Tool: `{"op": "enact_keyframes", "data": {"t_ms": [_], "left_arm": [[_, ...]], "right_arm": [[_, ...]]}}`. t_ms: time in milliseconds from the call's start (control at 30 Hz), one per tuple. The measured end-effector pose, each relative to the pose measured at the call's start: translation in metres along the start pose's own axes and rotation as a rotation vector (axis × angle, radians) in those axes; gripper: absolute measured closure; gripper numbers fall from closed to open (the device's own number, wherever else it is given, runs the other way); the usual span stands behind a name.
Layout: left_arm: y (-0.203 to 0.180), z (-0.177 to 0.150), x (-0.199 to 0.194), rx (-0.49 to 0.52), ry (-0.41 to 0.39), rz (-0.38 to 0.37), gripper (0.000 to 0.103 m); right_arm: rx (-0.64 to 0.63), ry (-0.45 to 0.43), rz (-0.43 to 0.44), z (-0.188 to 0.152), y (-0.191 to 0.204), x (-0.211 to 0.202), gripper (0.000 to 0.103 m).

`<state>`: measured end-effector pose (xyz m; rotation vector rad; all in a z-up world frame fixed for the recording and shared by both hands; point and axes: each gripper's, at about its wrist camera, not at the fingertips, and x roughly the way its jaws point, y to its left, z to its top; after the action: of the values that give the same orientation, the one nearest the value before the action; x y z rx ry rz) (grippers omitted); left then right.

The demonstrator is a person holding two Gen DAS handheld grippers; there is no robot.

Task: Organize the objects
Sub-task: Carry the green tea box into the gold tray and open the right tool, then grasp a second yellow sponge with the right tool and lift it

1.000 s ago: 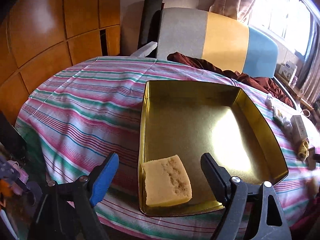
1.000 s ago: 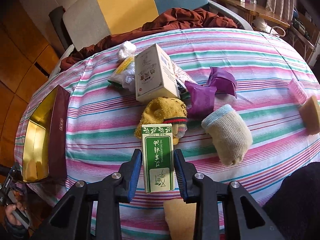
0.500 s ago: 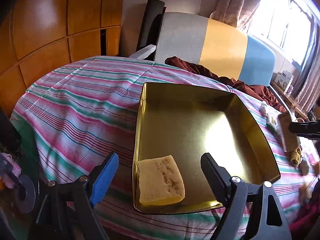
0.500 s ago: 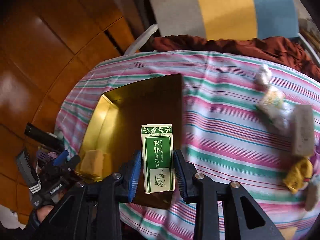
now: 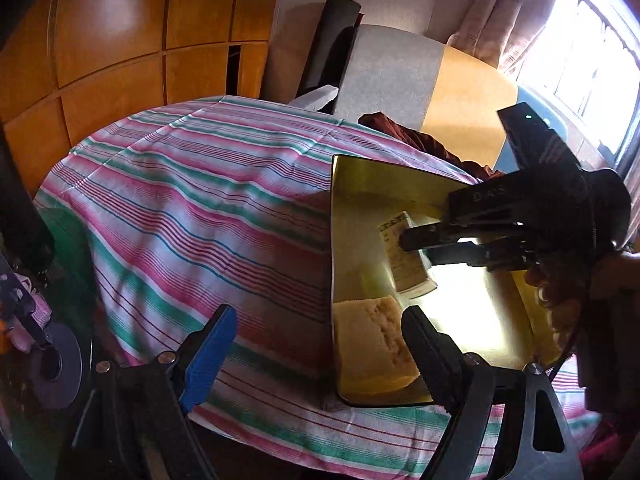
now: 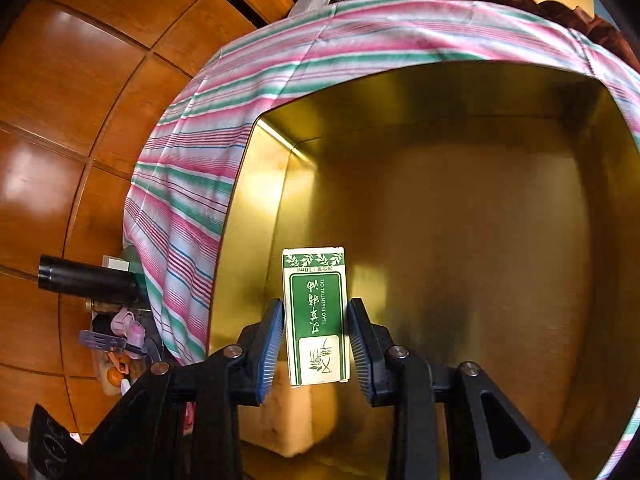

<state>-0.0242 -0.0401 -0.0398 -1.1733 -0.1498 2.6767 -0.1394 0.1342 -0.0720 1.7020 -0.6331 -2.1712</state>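
A gold metal tray (image 5: pixel 344 208) sits on the striped tablecloth (image 5: pixel 192 208), with a yellow sponge (image 5: pixel 372 348) in its near left corner. My right gripper (image 6: pixel 315 340) is shut on a green and white essential-oil box (image 6: pixel 315 312) and holds it inside the tray (image 6: pixel 480 240), just above the sponge (image 6: pixel 288 416). In the left wrist view the right gripper (image 5: pixel 412 246) reaches in from the right with the box (image 5: pixel 404 260). My left gripper (image 5: pixel 320 344) is open and empty at the tray's near left edge.
A chair with grey, yellow and blue panels (image 5: pixel 400 76) stands behind the table with a dark red cloth (image 5: pixel 400 132) on it. Wooden wall panels (image 5: pixel 100 60) are on the left. Clutter lies on the floor at the left (image 6: pixel 120 340).
My right gripper has carried the green box from over the table edge into the tray, down close above the sponge. My left gripper has shifted left, so the tray now lies to its right.
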Motion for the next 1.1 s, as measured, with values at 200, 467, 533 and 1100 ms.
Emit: {"op": "enact_keyframes", "data": {"t_ms": [200, 467, 533, 1100], "left_arm": [[0.004, -0.002, 0.0, -0.012, 0.004, -0.001, 0.018], [0.0, 0.001, -0.006, -0.003, -0.012, -0.007, 0.018], [-0.002, 0.001, -0.006, 0.001, -0.013, -0.01, 0.018], [-0.083, 0.012, -0.014, 0.165, -0.013, -0.122, 0.015]], "right_arm": [[0.022, 0.026, 0.107, -0.001, 0.011, 0.01, 0.064], [-0.057, -0.091, 0.023, -0.025, 0.003, -0.046, 0.056], [-0.07, -0.134, -0.01, -0.036, -0.004, -0.063, 0.049], [0.04, -0.309, -0.295, -0.134, -0.137, -0.191, 0.018]]}}
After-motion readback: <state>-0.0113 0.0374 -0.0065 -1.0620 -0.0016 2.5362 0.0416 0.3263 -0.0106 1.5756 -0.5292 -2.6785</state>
